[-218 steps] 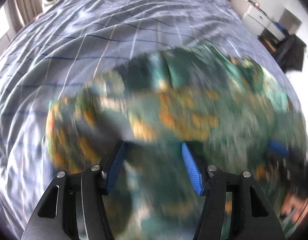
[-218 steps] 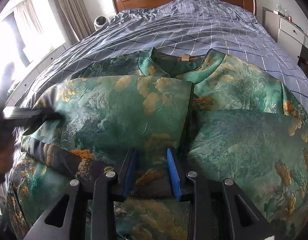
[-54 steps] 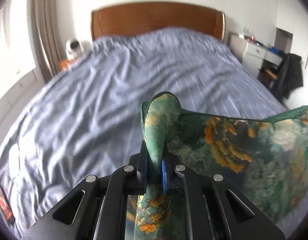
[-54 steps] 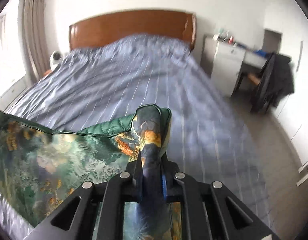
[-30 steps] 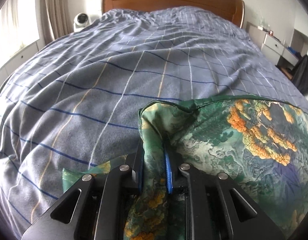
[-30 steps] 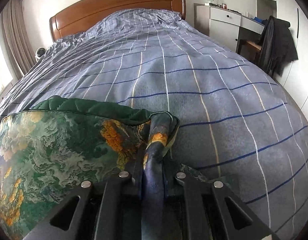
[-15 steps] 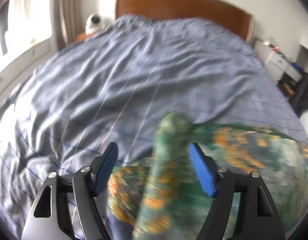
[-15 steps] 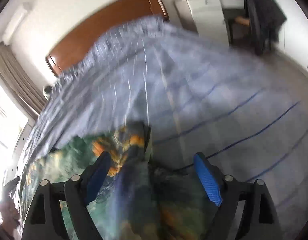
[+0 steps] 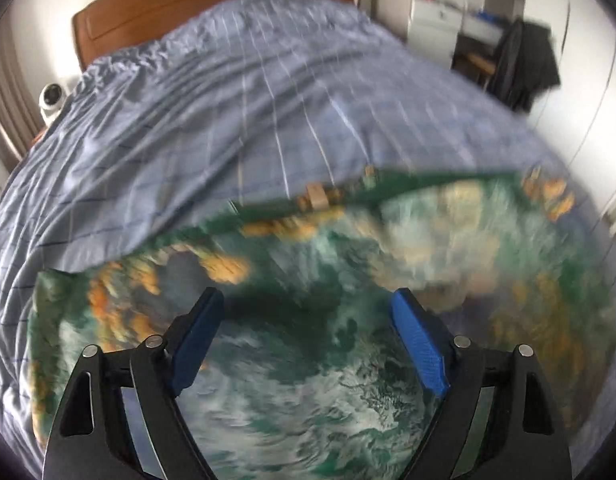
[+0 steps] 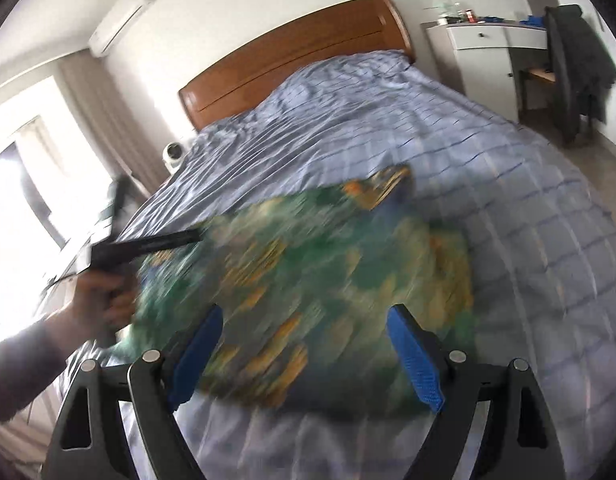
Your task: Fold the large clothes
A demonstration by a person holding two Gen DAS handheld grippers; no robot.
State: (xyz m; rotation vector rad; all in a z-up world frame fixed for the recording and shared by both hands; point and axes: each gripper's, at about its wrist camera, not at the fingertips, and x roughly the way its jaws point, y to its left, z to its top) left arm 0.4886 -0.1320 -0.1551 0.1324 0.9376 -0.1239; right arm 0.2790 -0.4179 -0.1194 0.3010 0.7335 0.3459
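Note:
A green garment with orange and white landscape print (image 9: 348,288) lies folded on the blue checked bed cover (image 9: 236,112). It also shows in the right wrist view (image 10: 308,264), blurred by motion. My left gripper (image 9: 308,320) is open and empty above the garment's near part. My right gripper (image 10: 304,332) is open and empty above the garment's near edge. In the right wrist view the left gripper (image 10: 148,246) appears held in a hand at the garment's left side.
A wooden headboard (image 10: 292,56) is at the far end of the bed. A white round device (image 9: 52,98) sits at the bed's far left. A white dresser (image 10: 480,52) and a dark coat on a chair (image 10: 576,60) stand at the right.
Both grippers let go of the garment's corners about half a second ago and have pulled back and up. The garment has dropped flat onto the bed, folded over.

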